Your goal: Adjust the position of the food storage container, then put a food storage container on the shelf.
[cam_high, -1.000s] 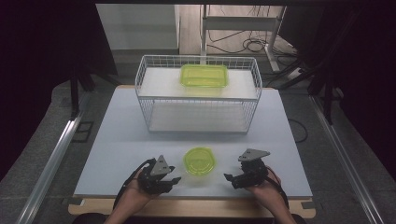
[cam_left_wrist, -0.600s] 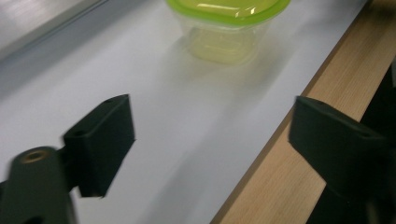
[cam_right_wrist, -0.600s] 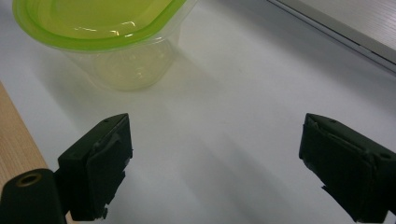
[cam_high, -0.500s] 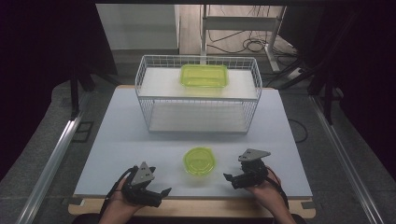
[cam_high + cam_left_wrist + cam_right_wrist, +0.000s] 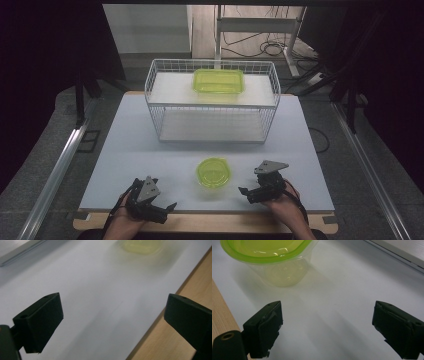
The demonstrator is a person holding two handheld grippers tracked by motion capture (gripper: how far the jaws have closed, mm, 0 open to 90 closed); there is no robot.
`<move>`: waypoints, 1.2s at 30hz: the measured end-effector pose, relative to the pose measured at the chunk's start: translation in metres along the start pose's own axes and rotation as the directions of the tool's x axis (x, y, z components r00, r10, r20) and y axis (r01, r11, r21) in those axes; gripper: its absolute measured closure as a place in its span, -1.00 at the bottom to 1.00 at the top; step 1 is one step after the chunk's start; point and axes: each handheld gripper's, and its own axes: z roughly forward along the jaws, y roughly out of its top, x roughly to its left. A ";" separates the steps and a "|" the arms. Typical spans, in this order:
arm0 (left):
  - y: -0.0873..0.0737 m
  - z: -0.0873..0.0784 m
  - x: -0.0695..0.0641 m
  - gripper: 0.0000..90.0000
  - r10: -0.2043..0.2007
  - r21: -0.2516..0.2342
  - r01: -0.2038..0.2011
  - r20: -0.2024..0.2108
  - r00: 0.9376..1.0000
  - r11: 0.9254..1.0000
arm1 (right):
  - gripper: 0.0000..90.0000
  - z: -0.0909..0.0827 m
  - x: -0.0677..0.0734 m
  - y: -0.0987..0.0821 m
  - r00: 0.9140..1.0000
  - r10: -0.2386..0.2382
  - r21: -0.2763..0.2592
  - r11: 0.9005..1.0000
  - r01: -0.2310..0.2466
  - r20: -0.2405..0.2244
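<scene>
Both grippers, left (image 5: 167,206) just opened wide and empty, right (image 5: 243,191) wide, flank the round green container (image 5: 214,171), the right one nearer.

Wire basket (image 5: 212,107) holding rectangular container (image 5: 218,81)

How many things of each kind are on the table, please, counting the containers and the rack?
Round green-lidded container: 1
Rectangular green container, on the rack's top shelf: 1
White wire rack: 1
Total: 3
</scene>
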 end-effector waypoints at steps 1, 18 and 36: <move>-0.001 0.001 0.001 -0.95 0.007 0.007 -0.007 -0.008 1.000 1.000 | -0.78 0.001 0.000 0.000 1.000 0.002 0.002 1.000 -0.002 -0.003; -0.003 0.002 0.001 -0.96 0.011 -0.001 -0.011 -0.024 1.000 1.000 | -0.80 -0.002 -0.006 0.003 0.993 0.114 -0.044 0.992 -0.115 -0.027; -0.003 0.001 0.002 -0.96 0.031 0.001 -0.031 -0.040 0.999 1.000 | -0.13 -0.003 -0.016 0.049 0.981 0.122 -0.052 0.990 -0.131 -0.149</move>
